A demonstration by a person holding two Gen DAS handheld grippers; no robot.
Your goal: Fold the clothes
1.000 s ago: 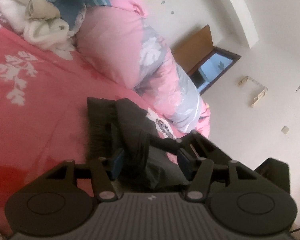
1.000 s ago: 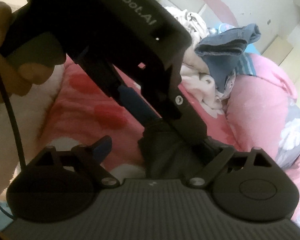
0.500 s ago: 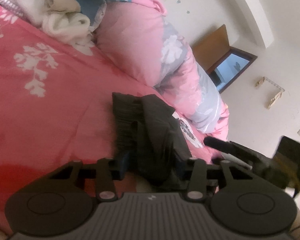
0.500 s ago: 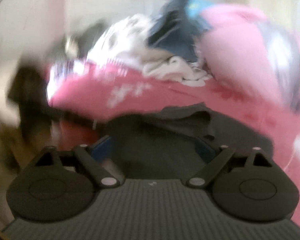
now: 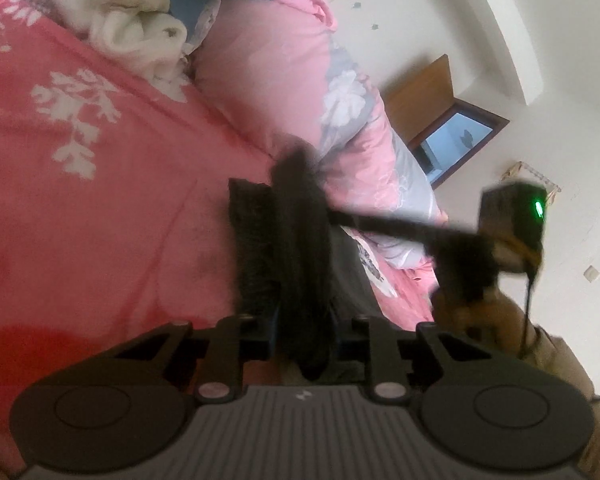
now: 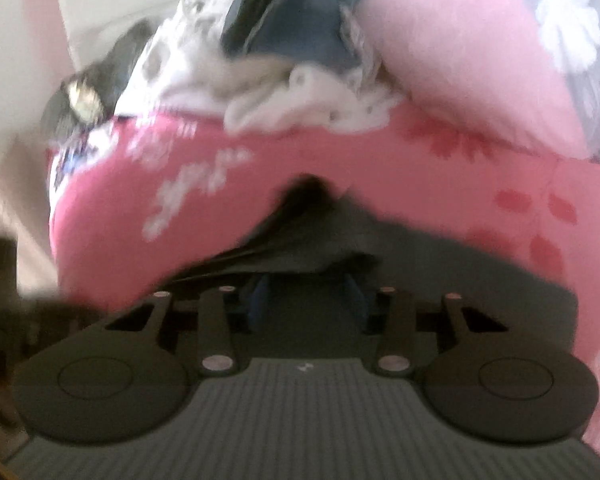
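A dark grey garment [image 5: 256, 240] lies bunched on the pink flowered bed cover [image 5: 100, 220]. My left gripper [image 5: 304, 320] is low at its near end. The jaws are closing and a thick fold of the cloth is squeezed between the pads. From the right, the other gripper [image 5: 512, 216], held by a hand [image 5: 480, 308], reaches its fingers to the garment's far side. In the right wrist view the garment [image 6: 420, 264] drapes over my right gripper [image 6: 308, 296]. Its jaws are closing with cloth in the gap, the blue pads still apart.
A pile of white and blue clothes [image 5: 140, 28] sits at the bed's far end, also in the right wrist view [image 6: 292, 92]. A rolled pink and grey quilt [image 5: 300, 92] lies along the wall side. A brown door [image 5: 424, 96] stands beyond it.
The left jaws have narrowed onto the garment's fold. The right gripper swung away from beside the left one to the garment's far side, rolled over, and its jaws narrowed.
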